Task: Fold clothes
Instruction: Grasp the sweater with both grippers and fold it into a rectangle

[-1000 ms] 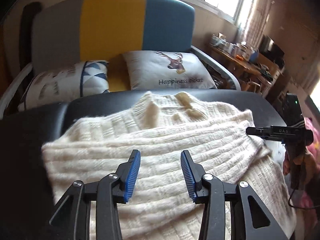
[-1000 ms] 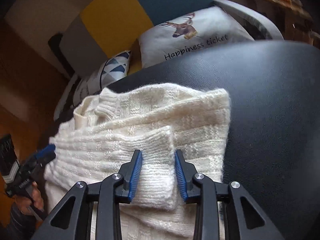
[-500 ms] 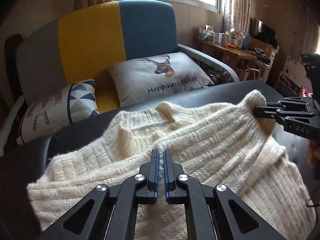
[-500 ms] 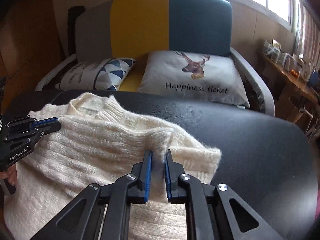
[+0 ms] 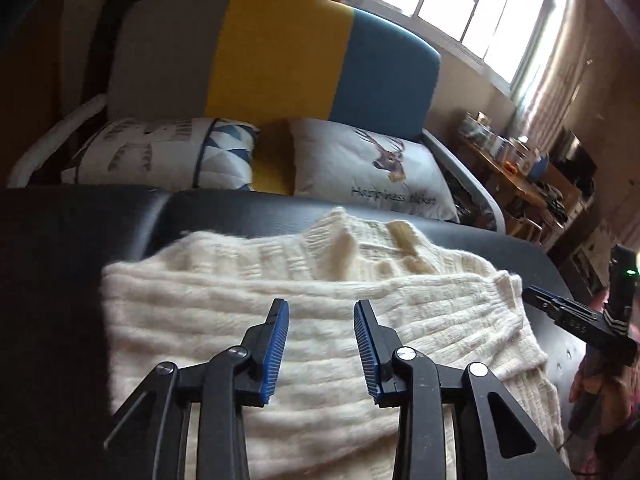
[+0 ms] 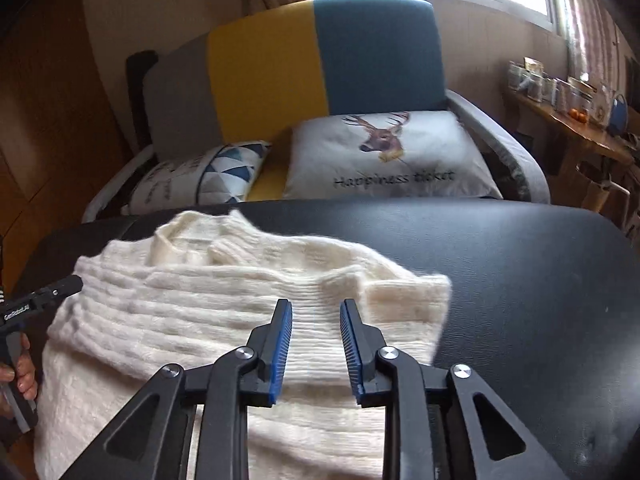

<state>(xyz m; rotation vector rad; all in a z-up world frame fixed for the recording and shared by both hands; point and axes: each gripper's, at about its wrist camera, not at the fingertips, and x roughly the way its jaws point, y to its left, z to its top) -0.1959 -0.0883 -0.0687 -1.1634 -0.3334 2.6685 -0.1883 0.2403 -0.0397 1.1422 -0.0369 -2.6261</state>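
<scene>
Now both hand-held grippers — left point(image 5: 321, 306), right point(image 6: 316, 306) — gape empty (pinched shut earlier) above the sweater point(image 5: 248, 320).

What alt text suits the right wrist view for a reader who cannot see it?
An open right gripper hovers over a folded cream knitted sweater on a black padded table. Behind stands a grey, yellow and blue sofa with a deer-print cushion.

Deer pillow point(image 6: 390, 156): "Happiness ticket".
</scene>
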